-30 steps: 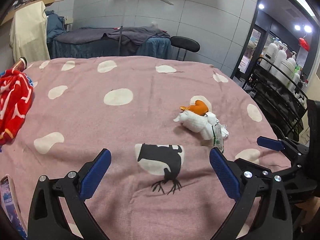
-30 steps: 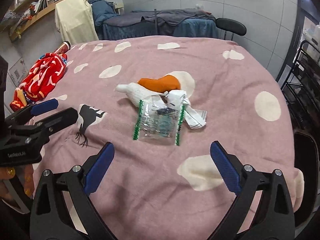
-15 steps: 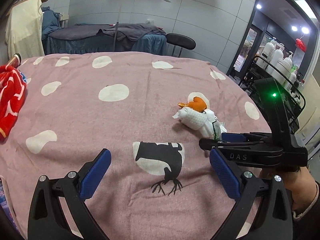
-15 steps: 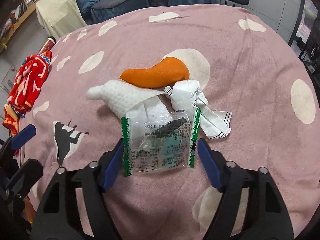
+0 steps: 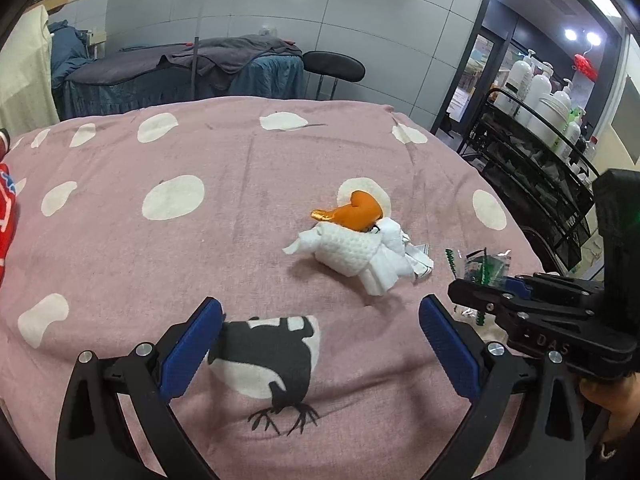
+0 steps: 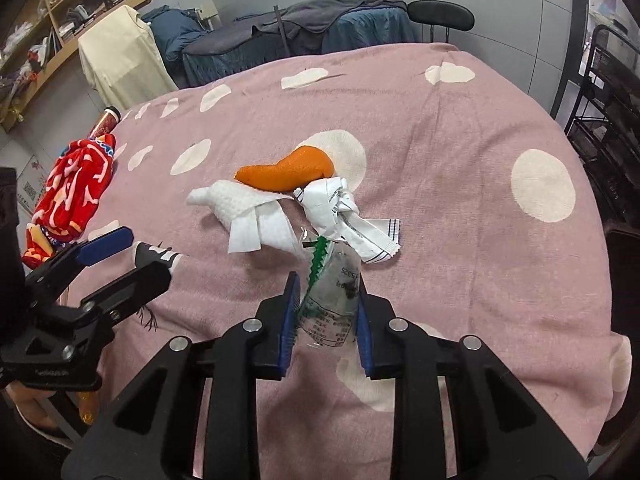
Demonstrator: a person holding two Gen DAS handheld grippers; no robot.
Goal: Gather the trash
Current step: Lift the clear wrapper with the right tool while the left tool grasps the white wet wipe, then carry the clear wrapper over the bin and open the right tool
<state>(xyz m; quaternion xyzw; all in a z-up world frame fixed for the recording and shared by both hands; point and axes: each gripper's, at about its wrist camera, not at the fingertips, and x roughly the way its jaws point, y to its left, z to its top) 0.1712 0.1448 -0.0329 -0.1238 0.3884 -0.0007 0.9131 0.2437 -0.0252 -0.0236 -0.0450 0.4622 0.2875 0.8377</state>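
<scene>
Right wrist view: my right tool (image 6: 326,316) is closing, and the clear plastic wrapper (image 6: 332,292) with green zigzag edges stands crumpled between its blue pads, which already pinch its sides. Just beyond it on the pink spotted cover (image 6: 460,152) lie a crumpled white paper wrapper (image 6: 340,208), a white paper towel (image 6: 244,212) and an orange peel (image 6: 288,170), all touching one another. A red patterned cloth (image 6: 74,184) lies well apart at the left edge. My left tool (image 5: 320,344) hangs with its jaws wide apart, nothing between them, above a black bird print (image 5: 276,356) on the cover.
</scene>
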